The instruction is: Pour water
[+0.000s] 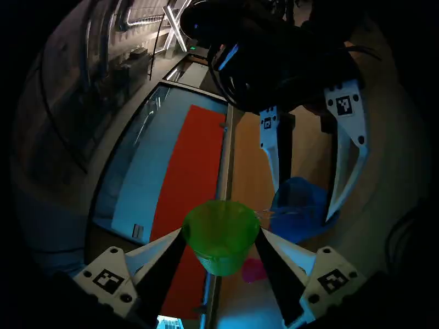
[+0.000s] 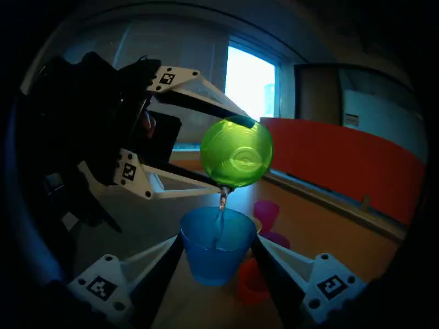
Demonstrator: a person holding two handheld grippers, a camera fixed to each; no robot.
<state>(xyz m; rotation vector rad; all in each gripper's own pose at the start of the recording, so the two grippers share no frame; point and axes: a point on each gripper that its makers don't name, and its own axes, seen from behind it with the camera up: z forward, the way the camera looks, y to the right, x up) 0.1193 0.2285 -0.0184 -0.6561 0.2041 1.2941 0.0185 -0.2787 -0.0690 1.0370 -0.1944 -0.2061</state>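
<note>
Dim room, wooden tabletop, red panel and bright window behind. Mid-pour, by the look of it: thin stream of water falling from the lower edge of the green cup into the blue cup directly beneath. Green cup tipped well over, what looks like its base turned toward the right gripper view, clamped between both fingers of the left gripper and raised clear of the table. Blue cup upright, pinched on both sides by the right gripper, mouth just under the pouring edge; cannot tell whether resting on the table or lifted. Probably some water in the blue cup already, level hard to read through the tinted wall. Left to do, as a judgement: finish the flow, bring the green cup upright, set both down. Near the blue cup, a pink cup and an orange cup, untouched.
</note>
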